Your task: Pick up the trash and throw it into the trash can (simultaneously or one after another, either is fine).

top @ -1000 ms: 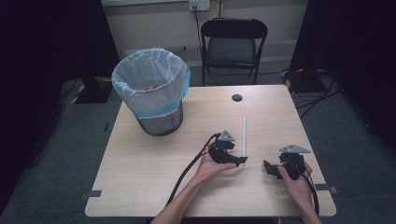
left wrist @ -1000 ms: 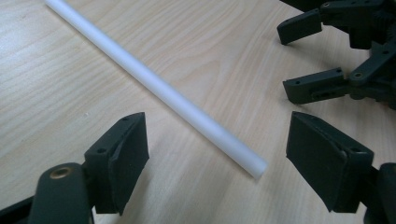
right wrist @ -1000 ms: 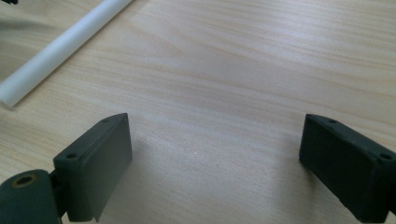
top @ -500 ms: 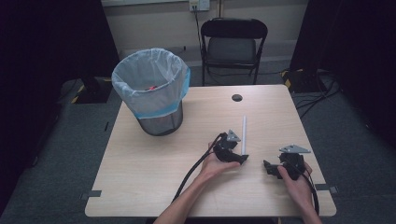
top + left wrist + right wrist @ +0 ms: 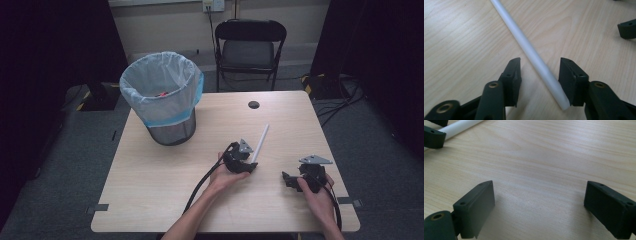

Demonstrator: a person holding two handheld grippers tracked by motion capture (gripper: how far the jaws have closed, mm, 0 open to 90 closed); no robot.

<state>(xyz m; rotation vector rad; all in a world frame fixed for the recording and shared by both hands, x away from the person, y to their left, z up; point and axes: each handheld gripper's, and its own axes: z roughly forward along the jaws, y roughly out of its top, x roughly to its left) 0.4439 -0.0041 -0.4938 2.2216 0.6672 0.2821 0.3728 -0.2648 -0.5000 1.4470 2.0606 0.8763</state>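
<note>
- The white tube [image 5: 261,143] lies flat on the tabletop [image 5: 150,190], right of centre — its long axis runs from the near end up and slightly right toward the far edge.
- In the left gripper view the tube [image 5: 529,50] slants between the jaws, its near end against the right jaw.
- The left gripper [image 5: 246,165] straddles that near end, jaws apart — not clamped.
- The right gripper [image 5: 290,181] rests well apart to the right, jaws wide open over bare wood.
- A lined bin [image 5: 161,97] stands at the far left.
</note>
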